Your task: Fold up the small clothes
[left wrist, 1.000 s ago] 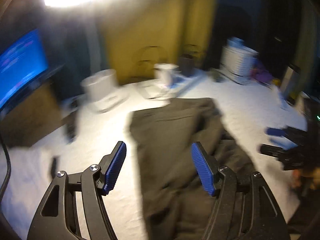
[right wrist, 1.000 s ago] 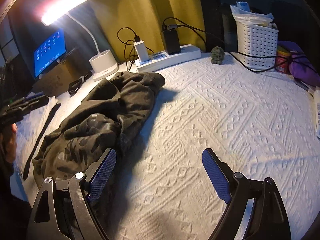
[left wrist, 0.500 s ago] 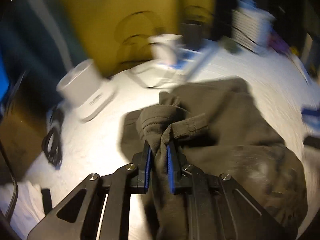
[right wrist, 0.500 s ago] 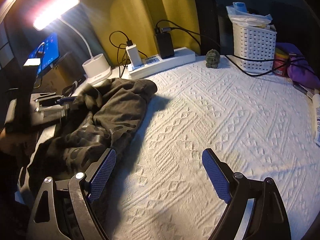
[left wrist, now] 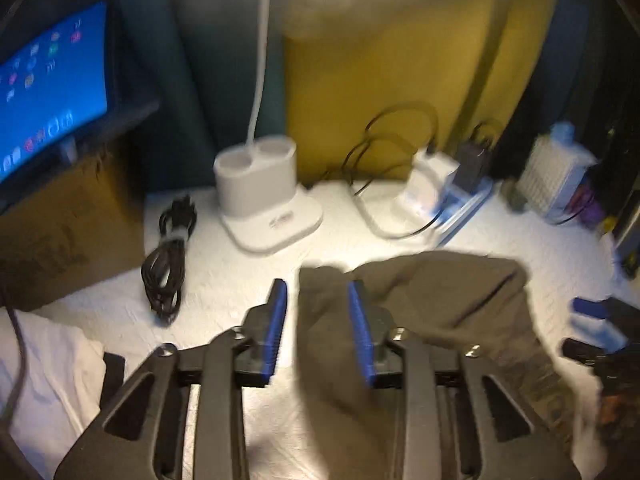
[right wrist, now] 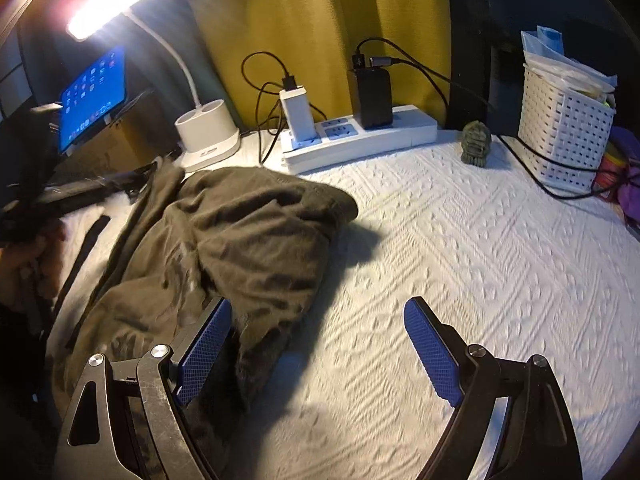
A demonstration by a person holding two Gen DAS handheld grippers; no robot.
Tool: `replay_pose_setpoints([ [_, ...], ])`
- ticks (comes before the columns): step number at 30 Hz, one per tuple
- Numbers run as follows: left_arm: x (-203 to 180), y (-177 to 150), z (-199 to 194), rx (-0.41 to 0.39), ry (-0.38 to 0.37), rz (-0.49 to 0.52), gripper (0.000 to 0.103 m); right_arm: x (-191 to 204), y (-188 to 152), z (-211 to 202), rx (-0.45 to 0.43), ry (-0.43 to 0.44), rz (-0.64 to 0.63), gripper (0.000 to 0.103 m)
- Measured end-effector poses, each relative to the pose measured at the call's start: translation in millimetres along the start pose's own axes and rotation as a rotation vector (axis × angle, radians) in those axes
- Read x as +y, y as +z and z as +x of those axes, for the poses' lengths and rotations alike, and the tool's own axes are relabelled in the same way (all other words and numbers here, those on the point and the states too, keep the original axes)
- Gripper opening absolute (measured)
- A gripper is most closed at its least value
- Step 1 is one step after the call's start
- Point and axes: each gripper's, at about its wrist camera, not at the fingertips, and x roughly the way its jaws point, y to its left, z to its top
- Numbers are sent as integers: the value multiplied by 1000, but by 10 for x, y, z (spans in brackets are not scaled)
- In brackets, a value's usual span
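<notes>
A: Left claw (left wrist: 318, 330) sits partly open over the near corner of the dark olive garment (right wrist: 240, 248), fabric between its blue pads, nothing pinched. It's crumpled on the white quilted bedspread (right wrist: 460, 260).

B: Right claw (right wrist: 320, 352) gapes wide, empty, beside the heap's edge.

A: I'd spread it flat first, take a hem at each side and pull the creases out.

B: Soft, limp knit, so pinch deep. Mind the black cable bundle (left wrist: 168, 256) and lamp base (left wrist: 264, 200).

Left tool (left wrist: 318, 328), clamped on the dark garment (left wrist: 432, 312) 0.5 s ago, now parted.
</notes>
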Motion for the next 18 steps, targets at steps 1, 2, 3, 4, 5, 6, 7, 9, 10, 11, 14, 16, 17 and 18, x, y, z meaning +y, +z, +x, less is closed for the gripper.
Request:
replay_pose_setpoints([
  [1,-77,3,-23,5,-40,28,33,-10,17,16,-1,1,3,89],
  [2,-164,0,2,19,-80,53,33,-15,36,30,-3,-1,3,89],
  [3,-230,-19,33,37,-116,70,33,-21,55,45,-6,-2,2,89],
  [4,-294,-46,120,73,-147,87,33,-29,72,58,-9,-3,3,88],
  [5,-332,-50,224,114,-156,102,33,-40,90,67,-14,-4,6,85],
  [6,-366,-83,337,150,-154,113,33,-56,102,75,-15,-5,12,74],
  [7,-377,-114,462,185,-154,113,33,-78,117,88,-14,-10,20,64],
  [9,-371,-177,676,261,-174,111,33,-117,131,96,-19,-13,32,62],
  [10,-358,-206,749,273,-180,109,33,-138,139,107,-19,-7,37,62],
  [11,-352,-222,760,256,-190,112,33,-148,143,118,-17,-4,40,62],
  [14,-367,-210,726,241,-183,125,1,-165,166,188,-10,10,46,62],
  [16,-365,-188,636,214,-165,131,2,-172,190,249,-3,27,53,62],
  [17,-353,-166,627,194,-154,127,2,-166,216,292,0,46,54,62],
  [18,-309,-146,554,173,-145,121,1,-164,240,330,3,61,55,62],
])
